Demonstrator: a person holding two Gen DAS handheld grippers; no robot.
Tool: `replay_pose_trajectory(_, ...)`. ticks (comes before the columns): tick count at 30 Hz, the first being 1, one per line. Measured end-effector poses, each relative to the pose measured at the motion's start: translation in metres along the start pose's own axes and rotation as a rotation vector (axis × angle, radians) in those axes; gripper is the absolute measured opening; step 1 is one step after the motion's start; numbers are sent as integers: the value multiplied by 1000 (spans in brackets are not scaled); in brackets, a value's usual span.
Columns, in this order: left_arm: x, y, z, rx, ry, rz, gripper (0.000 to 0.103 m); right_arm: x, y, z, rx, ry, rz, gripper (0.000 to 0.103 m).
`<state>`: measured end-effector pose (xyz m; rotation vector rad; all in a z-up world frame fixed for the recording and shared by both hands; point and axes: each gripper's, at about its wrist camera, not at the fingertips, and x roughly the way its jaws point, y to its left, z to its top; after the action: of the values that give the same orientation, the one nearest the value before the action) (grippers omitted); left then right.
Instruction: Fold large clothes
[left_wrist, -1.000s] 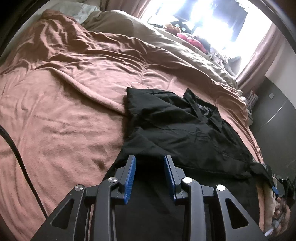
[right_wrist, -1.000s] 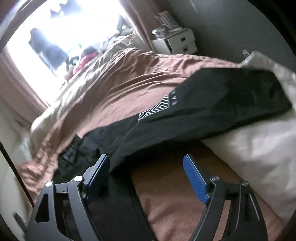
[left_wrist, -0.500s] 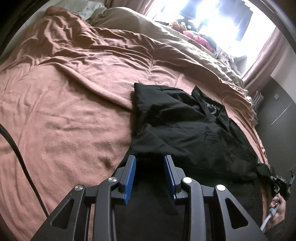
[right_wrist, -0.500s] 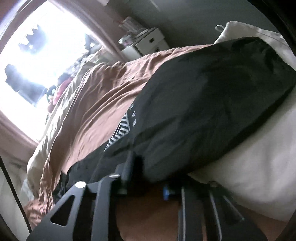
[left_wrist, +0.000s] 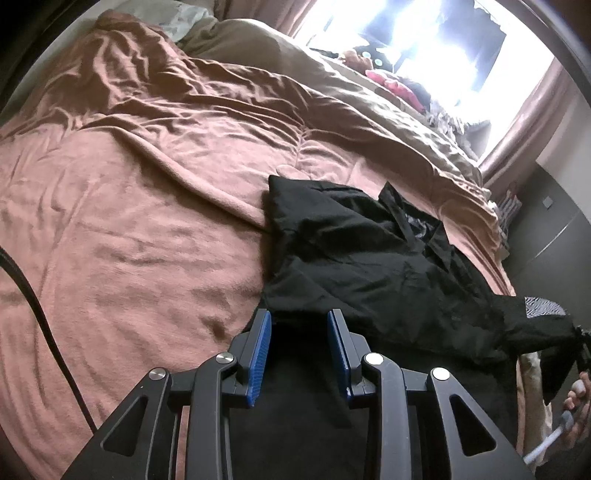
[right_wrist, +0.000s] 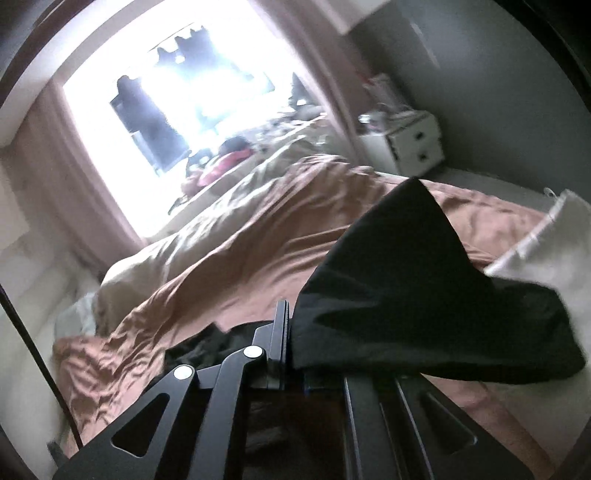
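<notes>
Left wrist view looks down along the left tongs (left_wrist: 299, 345), whose blue pads stand a narrow way apart over black cloth; whether they pinch it cannot be told, since the dark fabric runs under and between them with no clear contact. That cloth is the shirt (left_wrist: 369, 258), lying crumpled on the pink blanket (left_wrist: 129, 240) of the bed, near its right side, collar toward the window (left_wrist: 424, 48). One patterned corner of it is lifted at the far right edge, where a hand (left_wrist: 576, 406) shows just below. A black cable (left_wrist: 40, 317) crosses the blanket at the left. Right wrist view, somewhat blurred, shows the right tongs (right_wrist: 291, 343) closed tight on a fold of the shirt (right_wrist: 424, 295), which hangs raised above the blanket and droops to the right over a white pillow (right_wrist: 554, 251). Beyond the bed stands a white drawer unit (right_wrist: 410, 144) against the grey wall.
</notes>
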<state>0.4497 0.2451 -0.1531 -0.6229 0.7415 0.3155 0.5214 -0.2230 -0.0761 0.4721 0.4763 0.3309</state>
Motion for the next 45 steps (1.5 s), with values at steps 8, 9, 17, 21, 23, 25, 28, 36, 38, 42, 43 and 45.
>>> replay_pose_trajectory(8,-6,4,3,-31,-3,-40,33,15,53,-12,-169,68,54,2)
replay_pose_trajectory(9,-6,4,4,-30,-4,-43,33,18,57,-13,-180,79,60,2)
replay_pose_trajectory(17,-9,8,5,-53,0,-65,33,73,79,-25,-257,221,80,2)
replay_pose_trajectory(21,-13,9,5,-64,-7,-72,33,105,84,-45,-269,335,46,2)
replay_pose_trajectory(23,-14,8,5,-66,-8,-79,33,119,81,-55,-254,384,23,3)
replay_pose_trajectory(25,-14,7,5,-66,-8,-82,33,136,80,-65,-216,435,-1,4)
replay_pose_trajectory(28,-12,4,4,-63,5,-97,33,152,74,-76,-143,481,-1,14)
replay_pose_trajectory(36,-9,0,4,-49,20,-96,33,120,57,-59,4,468,146,86)
replay_pose_trajectory(38,-9,-1,4,-48,20,-100,33,101,43,-52,38,440,152,86)
replay_pose_trajectory(42,-8,-8,2,-36,20,-108,33,55,-12,-37,142,365,100,86)
replay_pose_trajectory(43,-8,-9,1,-33,21,-108,34,45,-27,-34,171,347,80,86)
replay_pose_trajectory(45,-7,-11,1,-32,21,-110,34,26,-58,-28,232,316,28,86)
